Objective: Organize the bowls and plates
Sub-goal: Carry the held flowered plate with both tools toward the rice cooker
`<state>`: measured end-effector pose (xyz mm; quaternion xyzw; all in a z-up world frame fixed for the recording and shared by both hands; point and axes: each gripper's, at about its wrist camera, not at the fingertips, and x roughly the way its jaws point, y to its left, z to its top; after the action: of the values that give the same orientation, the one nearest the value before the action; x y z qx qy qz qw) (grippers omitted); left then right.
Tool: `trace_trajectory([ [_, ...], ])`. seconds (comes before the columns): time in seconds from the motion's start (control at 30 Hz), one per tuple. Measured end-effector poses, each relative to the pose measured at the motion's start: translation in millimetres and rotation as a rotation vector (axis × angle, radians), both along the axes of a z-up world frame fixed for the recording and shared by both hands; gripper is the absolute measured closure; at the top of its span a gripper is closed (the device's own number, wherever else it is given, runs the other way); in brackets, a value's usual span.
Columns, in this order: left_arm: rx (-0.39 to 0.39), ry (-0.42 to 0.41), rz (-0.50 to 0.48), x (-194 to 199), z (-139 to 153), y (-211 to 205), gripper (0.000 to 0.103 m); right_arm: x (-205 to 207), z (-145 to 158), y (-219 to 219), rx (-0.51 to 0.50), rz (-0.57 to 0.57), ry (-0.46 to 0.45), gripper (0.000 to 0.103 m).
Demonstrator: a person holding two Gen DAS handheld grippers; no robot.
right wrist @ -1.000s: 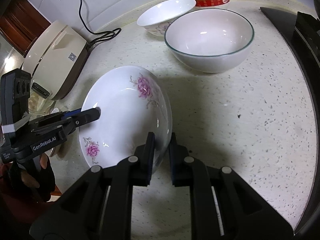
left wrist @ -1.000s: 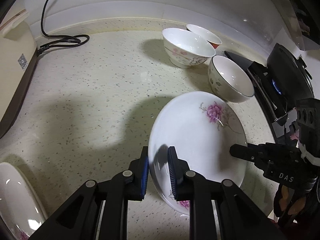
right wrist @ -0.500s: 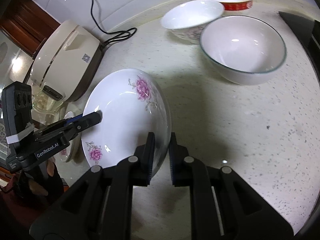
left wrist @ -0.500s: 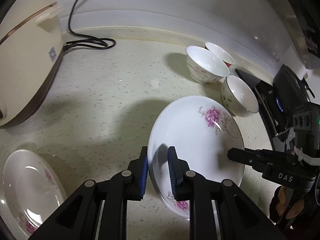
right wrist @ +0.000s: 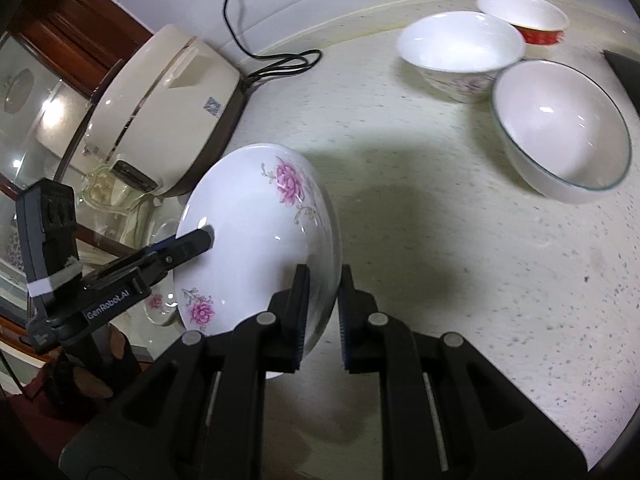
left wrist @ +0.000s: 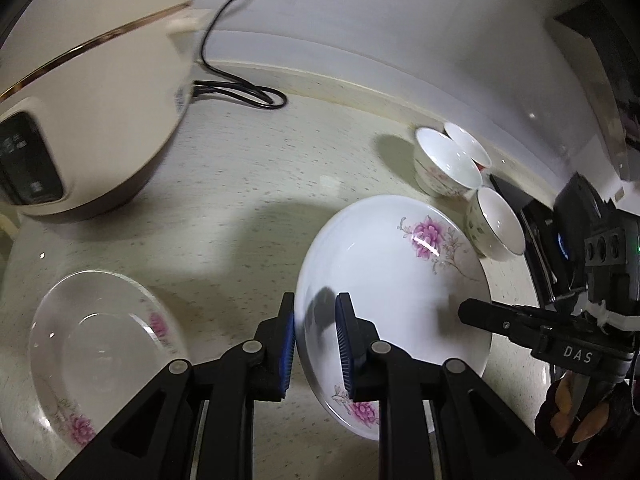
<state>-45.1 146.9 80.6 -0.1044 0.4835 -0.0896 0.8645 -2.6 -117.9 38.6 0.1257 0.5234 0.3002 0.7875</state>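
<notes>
A white plate with pink flowers (left wrist: pixel 392 280) hangs in the air above the counter, held by both grippers. My left gripper (left wrist: pixel 314 330) is shut on its left rim. My right gripper (right wrist: pixel 322 306) is shut on its right rim (right wrist: pixel 328 240). A second flowered plate (left wrist: pixel 96 344) lies flat on the counter at the lower left of the left wrist view; only its edge (right wrist: pixel 160 304) shows in the right wrist view. Three bowls stand at the back right: a flowered one (right wrist: pixel 460 52), a red-banded one (right wrist: pixel 528 14), a green-rimmed one (right wrist: pixel 560 132).
A cream rice cooker (left wrist: pixel 80 108) stands at the left with its black cord (left wrist: pixel 240 92) coiled by the wall. A black stove (left wrist: pixel 576 216) borders the counter on the right. Speckled counter (right wrist: pixel 480 280) lies between plate and bowls.
Both grippers have carried the held plate leftward, away from the bowls. The rice cooker and the second plate have come much further into view.
</notes>
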Motion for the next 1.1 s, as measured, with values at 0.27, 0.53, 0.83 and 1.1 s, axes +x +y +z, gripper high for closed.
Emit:
trace_trajectory([
  [0.27,-0.019,-0.029,0.089,-12.9,11.6,38.8,0.084,-1.2,13.0,36.9,0.005,0.078,-0.01,0.086],
  [0.53,-0.045,-0.033,0.21,-33.0,13.7,78.8,0.083,-7.6,19.9,82.5,-0.005,0.18,-0.027,0.086],
  [0.83,-0.062,-0.031,0.335,-55.9,8.8,117.7,0.082,-14.4,24.5,130.0,-0.021,0.27,-0.044,0.086],
  [1.1,-0.076,-0.018,0.444,-74.4,0.3,149.3,0.081,-22.5,26.4,170.4,-0.07,0.357,-0.073,0.086],
])
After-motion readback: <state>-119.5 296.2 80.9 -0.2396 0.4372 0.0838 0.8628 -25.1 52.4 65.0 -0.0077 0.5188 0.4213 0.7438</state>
